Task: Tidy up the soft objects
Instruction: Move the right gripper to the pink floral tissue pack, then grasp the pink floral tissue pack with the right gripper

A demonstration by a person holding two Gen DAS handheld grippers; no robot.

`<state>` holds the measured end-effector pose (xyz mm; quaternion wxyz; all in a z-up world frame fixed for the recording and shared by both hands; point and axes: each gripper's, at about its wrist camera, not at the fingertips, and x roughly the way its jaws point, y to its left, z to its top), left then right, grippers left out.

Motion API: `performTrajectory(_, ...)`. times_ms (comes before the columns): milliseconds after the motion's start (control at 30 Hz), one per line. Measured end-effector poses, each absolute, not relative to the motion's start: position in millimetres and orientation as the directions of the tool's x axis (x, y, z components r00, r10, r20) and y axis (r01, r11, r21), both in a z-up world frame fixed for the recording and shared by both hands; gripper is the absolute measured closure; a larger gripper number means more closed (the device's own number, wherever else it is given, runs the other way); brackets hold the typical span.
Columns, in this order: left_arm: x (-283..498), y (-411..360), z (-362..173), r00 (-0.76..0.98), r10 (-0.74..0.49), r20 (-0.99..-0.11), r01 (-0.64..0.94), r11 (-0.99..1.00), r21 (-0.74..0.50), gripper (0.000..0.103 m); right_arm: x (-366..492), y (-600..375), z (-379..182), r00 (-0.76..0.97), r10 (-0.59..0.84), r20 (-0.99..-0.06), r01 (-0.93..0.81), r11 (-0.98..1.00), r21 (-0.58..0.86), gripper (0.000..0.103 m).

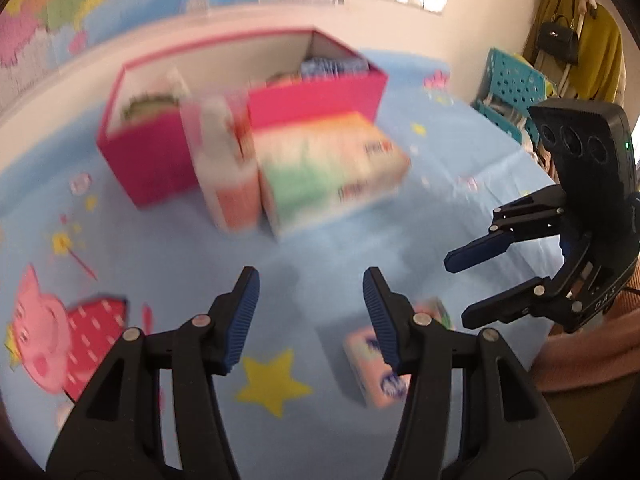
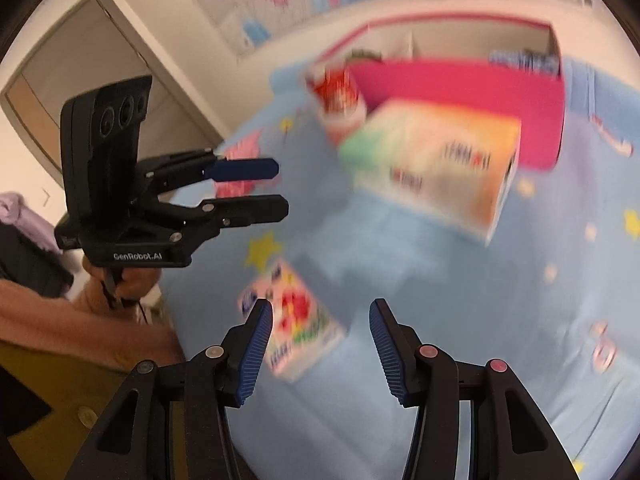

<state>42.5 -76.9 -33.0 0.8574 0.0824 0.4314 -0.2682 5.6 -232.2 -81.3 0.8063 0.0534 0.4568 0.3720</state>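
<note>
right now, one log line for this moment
left gripper: jaws open, empty | right gripper: jaws open, empty | small pink tissue pack: on blue cloth | pink storage box: partly filled

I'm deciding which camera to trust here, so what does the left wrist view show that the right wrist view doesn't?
Only the left wrist view: the teal perforated baskets, the hanging yellow garment with a black handbag, and the pink pig print.
Only the right wrist view: the door and the small tissue pack's printed top.
Both: the pink box, the large tissue pack, the upright packet, the blue sheet, and both grippers open, left and right.
</note>
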Motion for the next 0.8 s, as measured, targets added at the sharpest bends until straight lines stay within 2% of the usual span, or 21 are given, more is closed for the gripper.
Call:
performTrajectory(233, 20.0, -74.1, -47.3, 0.389, -0.451, -0.803, 0.554, 0.811, -0.186, 0.047, -1.2, -223.2, -97.4, 0.253, 0.682, -0.686, -0.533, 0.690, 0.490, 0.052)
performTrajectory(467, 6.1, -73.3, -60.2, 0.328, -0.458, -0.826, 0.563, 0.797, -0.218, 0.049, -0.2, -217.1, -104.6, 0.259, 0.687, -0.679, -0.508, 0.694, 0.509, 0.068)
performTrajectory(633, 4.6, -73.9, -60.5, 0.299, -0.497, -0.815, 0.561, 0.782, -0.270, 0.067, -0.1, -225.5, -105.6, 0.278, 0.694, -0.664, -0.486, 0.698, 0.526, 0.073)
performTrajectory(800, 5.3, -81.0, -58.9, 0.308, -0.492, -0.814, 0.556, 0.787, -0.266, 0.067, 0.1, -231.2, -103.5, 0.309, 0.681, -0.664, -0.468, 0.717, 0.517, 0.073)
